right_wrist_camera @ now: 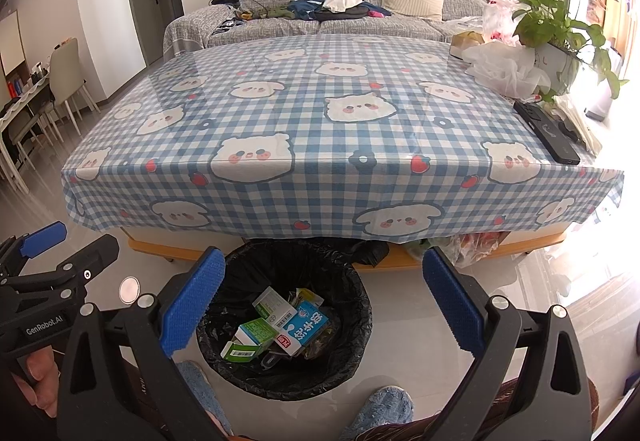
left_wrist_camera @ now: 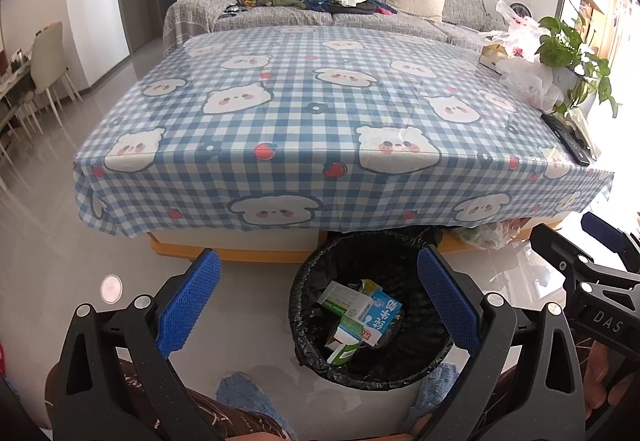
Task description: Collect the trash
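Note:
A black-lined trash bin (left_wrist_camera: 308,325) stands on the floor in front of the table; it also shows in the right wrist view (right_wrist_camera: 360,325). Inside lie a blue and white carton (left_wrist_camera: 380,317) (right_wrist_camera: 304,327), green and white boxes (left_wrist_camera: 344,299) (right_wrist_camera: 256,335) and wrappers. My left gripper (left_wrist_camera: 318,301) is open and empty, held above the bin's left side. My right gripper (right_wrist_camera: 324,301) is open and empty above the bin's right side. Each gripper shows at the edge of the other's view.
A low table with a blue checked bear cloth (left_wrist_camera: 304,109) (right_wrist_camera: 320,113) fills the middle. At its right end are plastic bags (right_wrist_camera: 504,65), a potted plant (right_wrist_camera: 560,29) and a black remote (right_wrist_camera: 546,131). A grey sofa (right_wrist_camera: 320,1) stands behind. My slippered feet (right_wrist_camera: 380,413) flank the bin.

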Available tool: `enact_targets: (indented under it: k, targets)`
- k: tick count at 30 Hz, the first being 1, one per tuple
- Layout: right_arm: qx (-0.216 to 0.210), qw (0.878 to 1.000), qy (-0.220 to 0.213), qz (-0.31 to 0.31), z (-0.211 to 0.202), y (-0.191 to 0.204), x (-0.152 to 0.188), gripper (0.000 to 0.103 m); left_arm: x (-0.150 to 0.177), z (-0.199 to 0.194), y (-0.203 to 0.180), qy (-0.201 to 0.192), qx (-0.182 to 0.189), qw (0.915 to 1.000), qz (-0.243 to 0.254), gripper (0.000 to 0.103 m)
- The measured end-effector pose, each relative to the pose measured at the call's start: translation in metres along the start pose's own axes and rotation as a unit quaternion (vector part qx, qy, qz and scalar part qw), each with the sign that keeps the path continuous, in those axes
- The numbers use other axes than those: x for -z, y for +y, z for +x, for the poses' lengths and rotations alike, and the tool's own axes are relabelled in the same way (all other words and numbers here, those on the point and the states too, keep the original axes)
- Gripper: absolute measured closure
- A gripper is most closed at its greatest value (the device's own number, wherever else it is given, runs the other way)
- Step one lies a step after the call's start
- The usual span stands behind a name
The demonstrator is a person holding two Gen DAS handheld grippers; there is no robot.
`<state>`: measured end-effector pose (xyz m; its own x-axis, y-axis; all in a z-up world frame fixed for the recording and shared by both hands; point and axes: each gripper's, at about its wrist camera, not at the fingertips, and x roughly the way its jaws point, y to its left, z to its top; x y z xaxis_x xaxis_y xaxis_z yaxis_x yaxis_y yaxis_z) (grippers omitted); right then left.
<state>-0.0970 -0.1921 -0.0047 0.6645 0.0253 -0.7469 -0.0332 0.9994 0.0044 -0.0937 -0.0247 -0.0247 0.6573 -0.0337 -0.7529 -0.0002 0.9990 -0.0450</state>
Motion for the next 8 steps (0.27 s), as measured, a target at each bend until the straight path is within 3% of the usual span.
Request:
enact_targets:
  k: [8]
  targets:
    - [-0.001, 1.0, 0.0, 0.0, -0.0003, -0.0002, 0.0003, 0.008, 0.0006, 0.0007, -0.0011, 0.003, -0.002, 1.0, 0.001, 0.006]
